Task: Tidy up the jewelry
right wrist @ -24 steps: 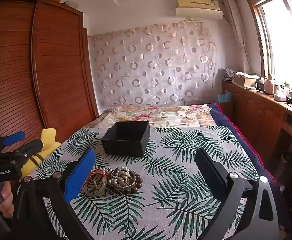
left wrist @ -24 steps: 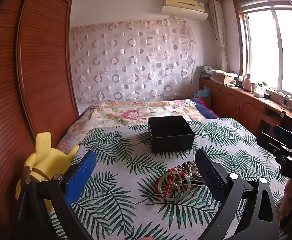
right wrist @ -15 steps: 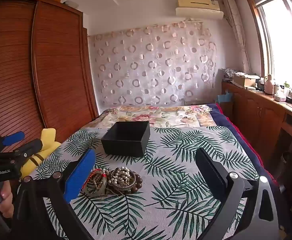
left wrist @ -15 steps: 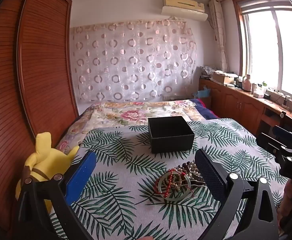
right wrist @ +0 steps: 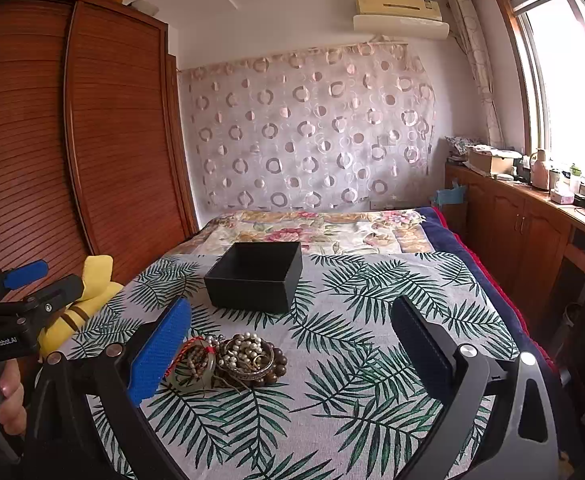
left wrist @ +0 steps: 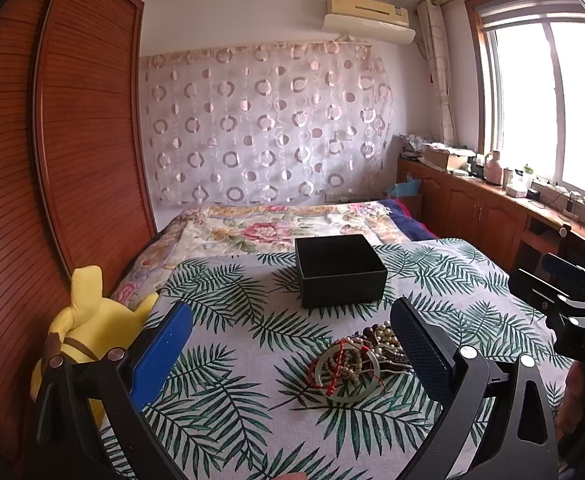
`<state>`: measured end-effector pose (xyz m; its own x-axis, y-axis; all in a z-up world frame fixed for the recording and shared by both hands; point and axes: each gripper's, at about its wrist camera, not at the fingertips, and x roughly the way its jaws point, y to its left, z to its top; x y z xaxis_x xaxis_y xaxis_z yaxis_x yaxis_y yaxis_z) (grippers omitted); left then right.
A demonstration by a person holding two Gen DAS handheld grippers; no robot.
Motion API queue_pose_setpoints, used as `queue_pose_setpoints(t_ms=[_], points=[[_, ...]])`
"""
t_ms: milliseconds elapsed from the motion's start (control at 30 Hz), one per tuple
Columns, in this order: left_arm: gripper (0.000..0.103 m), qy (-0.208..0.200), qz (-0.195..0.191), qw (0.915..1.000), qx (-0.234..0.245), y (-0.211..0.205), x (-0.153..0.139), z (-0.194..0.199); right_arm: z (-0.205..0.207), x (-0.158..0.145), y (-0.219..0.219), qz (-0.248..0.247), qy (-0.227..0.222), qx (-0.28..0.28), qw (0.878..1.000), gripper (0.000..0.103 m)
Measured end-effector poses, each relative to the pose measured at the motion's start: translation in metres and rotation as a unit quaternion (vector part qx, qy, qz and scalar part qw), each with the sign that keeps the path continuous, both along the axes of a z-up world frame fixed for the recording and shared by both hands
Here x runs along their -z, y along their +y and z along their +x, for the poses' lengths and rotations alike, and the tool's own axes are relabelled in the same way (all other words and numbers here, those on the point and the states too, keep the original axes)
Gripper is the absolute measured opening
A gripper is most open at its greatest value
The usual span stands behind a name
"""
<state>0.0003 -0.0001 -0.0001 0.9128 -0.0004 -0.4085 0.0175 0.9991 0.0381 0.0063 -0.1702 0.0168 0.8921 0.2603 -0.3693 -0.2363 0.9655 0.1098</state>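
Jewelry [left wrist: 356, 364] sits in one tangled heap on the palm-leaf bedspread [left wrist: 252, 320], nothing sorted yet, and the black box [left wrist: 340, 270] beyond it looks empty as far as its inside shows. From the left gripper [left wrist: 292, 344] the heap lies just ahead and slightly toward its black finger; from the right gripper [right wrist: 292, 340] it's ahead and hard over by the blue finger, partly hidden behind it. The box is farther out than the heap in both views, well apart from either claw.

Judging by the layout, the step in hand is the first pick. Best bet is probably to go for a piece lying on top or at the edge, like the pale bangle [left wrist: 348, 376] with the red cord [left wrist: 334, 360] on the near side, rather than diving into the middle. Beads and cord look snaggy, so a grab in the middle could drag the whole clump along. Coming down over one rim of the bangle and lifting slowly should show quickly whether anything is hooked to it.

Both claws are spread wide, with nothing between the fingers and nothing touching them. They hover above the bedspread short of the heap. The person's hand [right wrist: 2, 396] is wrapped around the left gripper's handle in the right wrist view.
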Motion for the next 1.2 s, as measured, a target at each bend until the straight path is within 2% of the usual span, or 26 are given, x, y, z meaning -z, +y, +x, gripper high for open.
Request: queue_pose_setpoints(t_ms=[1200], points=[[0.096,-0.003,-0.001,1.0000,0.000,0.0004,-0.0031,-0.0033,-0.0006,0.0003,-0.0003,0.001,-0.002,0.000,1.000,0.101]])
